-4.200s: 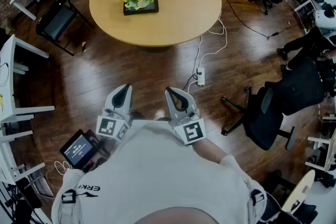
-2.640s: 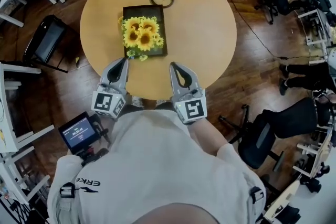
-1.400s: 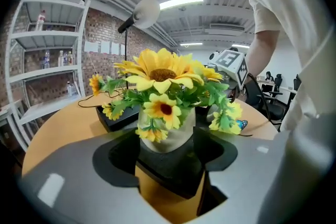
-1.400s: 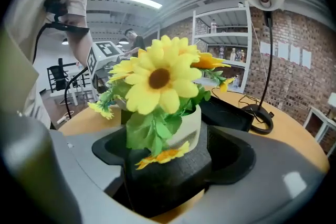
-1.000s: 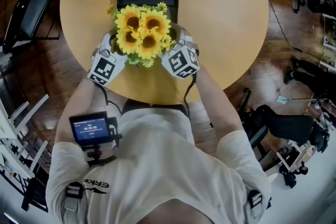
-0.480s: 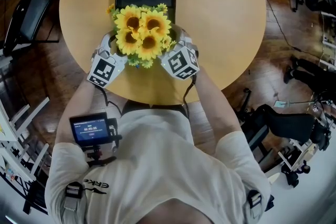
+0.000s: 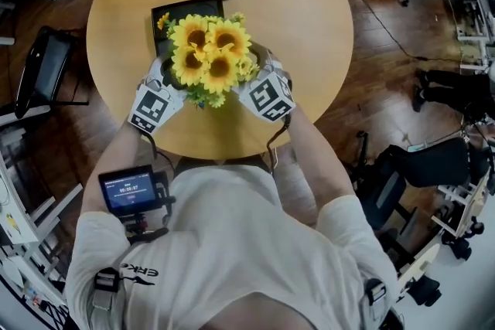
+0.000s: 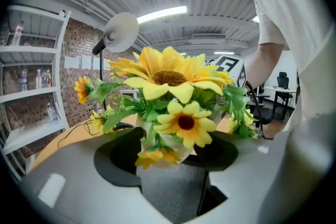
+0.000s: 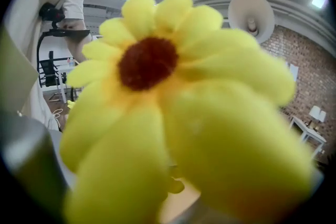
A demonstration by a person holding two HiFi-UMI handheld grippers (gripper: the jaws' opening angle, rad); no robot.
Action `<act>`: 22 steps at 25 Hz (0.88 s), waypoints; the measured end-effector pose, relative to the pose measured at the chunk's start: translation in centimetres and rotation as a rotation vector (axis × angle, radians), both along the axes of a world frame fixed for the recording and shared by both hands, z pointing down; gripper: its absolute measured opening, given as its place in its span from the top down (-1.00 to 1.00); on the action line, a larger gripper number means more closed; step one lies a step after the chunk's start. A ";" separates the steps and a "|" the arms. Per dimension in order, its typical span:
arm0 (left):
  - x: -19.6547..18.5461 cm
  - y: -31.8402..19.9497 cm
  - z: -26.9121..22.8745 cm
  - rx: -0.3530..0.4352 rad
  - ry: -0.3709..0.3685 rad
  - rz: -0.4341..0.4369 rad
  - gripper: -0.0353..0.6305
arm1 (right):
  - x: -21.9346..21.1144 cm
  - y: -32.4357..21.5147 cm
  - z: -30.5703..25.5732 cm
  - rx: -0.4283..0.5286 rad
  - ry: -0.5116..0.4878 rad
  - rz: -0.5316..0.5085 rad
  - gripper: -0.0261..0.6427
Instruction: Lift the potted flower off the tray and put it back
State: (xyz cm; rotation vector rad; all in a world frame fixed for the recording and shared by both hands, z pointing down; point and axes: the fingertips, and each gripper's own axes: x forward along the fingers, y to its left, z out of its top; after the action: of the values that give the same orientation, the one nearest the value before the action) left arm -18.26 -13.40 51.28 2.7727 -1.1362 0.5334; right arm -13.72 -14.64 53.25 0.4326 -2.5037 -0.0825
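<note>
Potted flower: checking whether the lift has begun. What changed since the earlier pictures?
The left gripper and right gripper came forward and took the potted flower between them; it now looks lifted slightly off the tray. The tray stayed on the table.

Potted flower now lifted off the tray; left gripper and right gripper have risen with it.

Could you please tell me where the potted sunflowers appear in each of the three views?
Head view: the potted yellow sunflower bunch is at upper centre.
Left gripper view: it is in the centre of the picture.
Right gripper view: it is blurred and fills nearly the whole picture.
Shared landmark: the round tan wooden table beneath it.
</note>
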 end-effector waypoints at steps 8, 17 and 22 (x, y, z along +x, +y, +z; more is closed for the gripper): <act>5.3 -2.2 -7.3 0.083 0.011 0.099 0.00 | 5.4 -2.0 -7.3 0.060 -0.026 0.093 -0.33; 12.5 -3.1 -7.3 0.104 0.023 0.127 0.00 | 12.7 -2.7 -7.1 0.075 -0.025 0.124 -0.33; 17.7 -3.2 -5.6 0.074 0.020 0.141 0.00 | 17.9 -2.6 -5.2 0.041 -0.029 0.138 -0.33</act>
State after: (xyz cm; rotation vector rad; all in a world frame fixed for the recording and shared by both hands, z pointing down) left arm -0.52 -16.56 45.69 2.9307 -0.9804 0.4858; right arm 4.21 -17.25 48.06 0.6255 -2.4964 -0.0737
